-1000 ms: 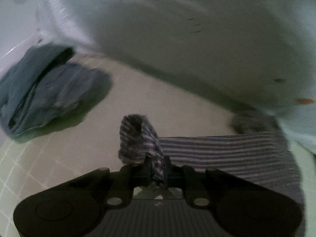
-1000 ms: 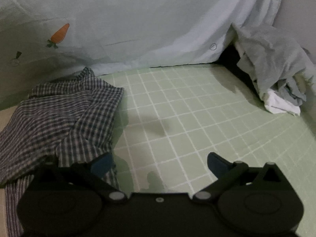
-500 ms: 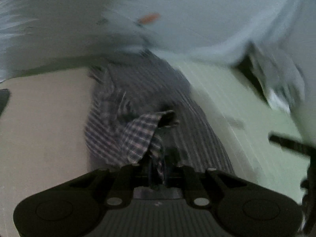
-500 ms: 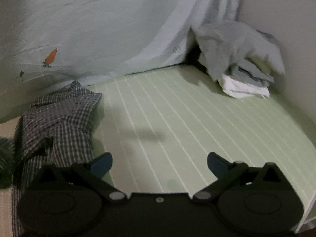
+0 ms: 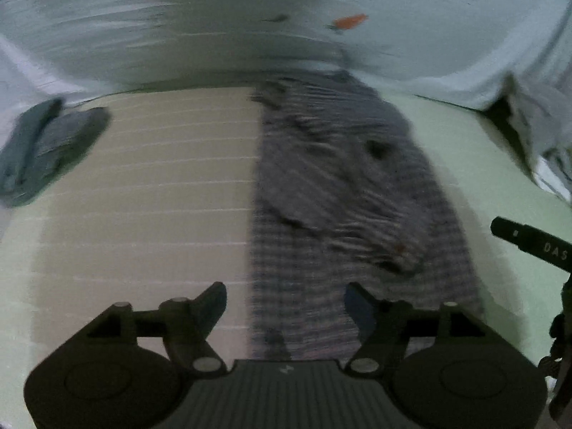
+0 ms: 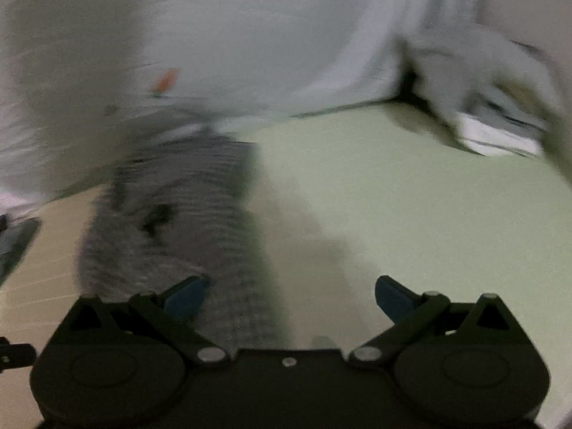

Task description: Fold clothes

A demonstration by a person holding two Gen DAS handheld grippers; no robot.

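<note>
Checked cloth, dark blue-grey and white, lies in a long strip down the middle of the mat: the shirt (image 5: 343, 193) is spread flat, with a rumpled fold across its upper part. It covers the line where the mat's tan half (image 5: 150, 193) meets its pale green half (image 5: 500, 164), both ruled with thin white lines.

The left gripper (image 5: 285, 304) hangs just above the shirt's near end with its fingers spread wide and nothing between them. The right gripper (image 6: 287, 295) is likewise released, its blue-padded fingers (image 6: 184, 295) wide apart; the left pad sits over the shirt's edge and the right one over bare green mat. Part of the right gripper's black body also juts into the left camera's view at the far right.

Behind the mat hangs a pale sheet (image 5: 286, 18) printed with small orange carrots. A folded blue-grey garment (image 5: 43, 150) lies at the mat's far left corner. At the far right corner is a heap of grey and white laundry (image 6: 493, 107) (both views are smeared by motion, so I can't make out the separate pieces in it).
</note>
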